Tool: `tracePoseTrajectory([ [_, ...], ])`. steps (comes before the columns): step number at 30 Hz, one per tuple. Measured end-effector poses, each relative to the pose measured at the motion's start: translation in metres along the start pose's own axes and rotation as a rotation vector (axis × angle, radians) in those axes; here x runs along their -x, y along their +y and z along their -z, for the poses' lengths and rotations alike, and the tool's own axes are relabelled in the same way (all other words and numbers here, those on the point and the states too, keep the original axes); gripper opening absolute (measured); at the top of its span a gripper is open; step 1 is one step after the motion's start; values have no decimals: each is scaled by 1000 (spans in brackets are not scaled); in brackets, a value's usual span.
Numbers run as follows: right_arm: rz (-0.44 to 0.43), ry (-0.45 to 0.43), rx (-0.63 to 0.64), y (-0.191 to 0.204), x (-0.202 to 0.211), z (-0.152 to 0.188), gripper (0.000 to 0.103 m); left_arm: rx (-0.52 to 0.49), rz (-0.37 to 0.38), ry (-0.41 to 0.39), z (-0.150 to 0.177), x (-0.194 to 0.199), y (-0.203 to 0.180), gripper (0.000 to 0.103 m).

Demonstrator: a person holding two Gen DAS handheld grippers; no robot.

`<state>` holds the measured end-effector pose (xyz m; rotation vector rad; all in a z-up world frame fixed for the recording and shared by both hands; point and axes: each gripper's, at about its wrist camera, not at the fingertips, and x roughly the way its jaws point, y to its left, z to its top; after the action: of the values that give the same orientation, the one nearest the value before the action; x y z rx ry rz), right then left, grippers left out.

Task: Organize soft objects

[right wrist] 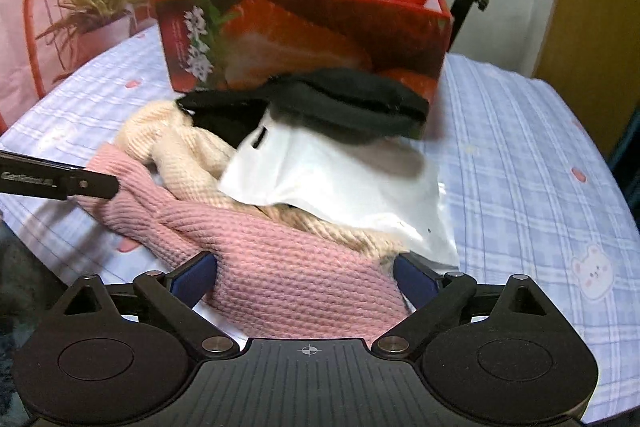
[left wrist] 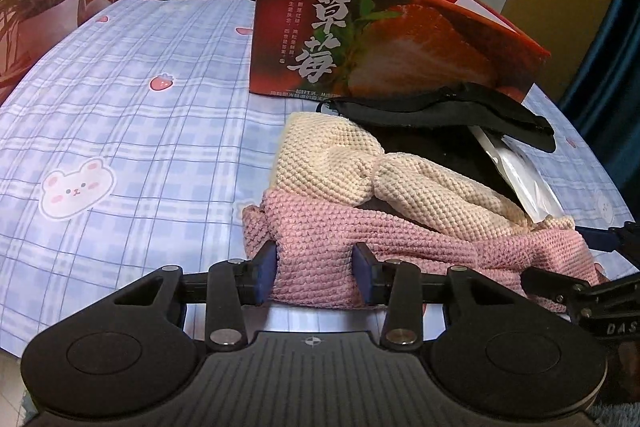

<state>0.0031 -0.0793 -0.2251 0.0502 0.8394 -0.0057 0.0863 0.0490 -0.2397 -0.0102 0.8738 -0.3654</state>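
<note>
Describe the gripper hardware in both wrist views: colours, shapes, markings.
The left gripper and right gripper are alike: matte black linkage arms with silver rivet pins, dark blue finger pads, two round black discs on either side of a ribbed centre plate bearing a small white crosshair. White lettering shows on a side of each, too blurred or cropped to read. No hands, sleeves or cables visible.

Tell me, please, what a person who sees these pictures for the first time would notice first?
Probably the pile of soft things in the middle of the checked tablecloth: a pink knitted piece in front, a cream knitted piece behind it, a black cloth on top. Both tongs straddle the pink knit, the left tongs pinching it, the right tongs wide. Behind stands a red strawberry box.
</note>
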Motion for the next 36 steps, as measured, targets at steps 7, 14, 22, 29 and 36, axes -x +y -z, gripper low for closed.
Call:
tracePoseTrajectory([
  [7,-12,21,-44,-11,-13,-3,93,6,1,-4,1,1,1,43],
  [14,-11,30,-61,-16,-25,-15,94,17,-4,-10,1,0,2,43],
  [22,-5,12,-64,-18,-37,-23,94,17,-10,-16,0,-1,2,44],
  [29,-9,-27,-42,-17,-22,-13,86,16,-6,-17,1,0,2,44],
  [36,-39,-45,-66,-23,-6,-5,70,20,-3,-17,2,0,3,45],
])
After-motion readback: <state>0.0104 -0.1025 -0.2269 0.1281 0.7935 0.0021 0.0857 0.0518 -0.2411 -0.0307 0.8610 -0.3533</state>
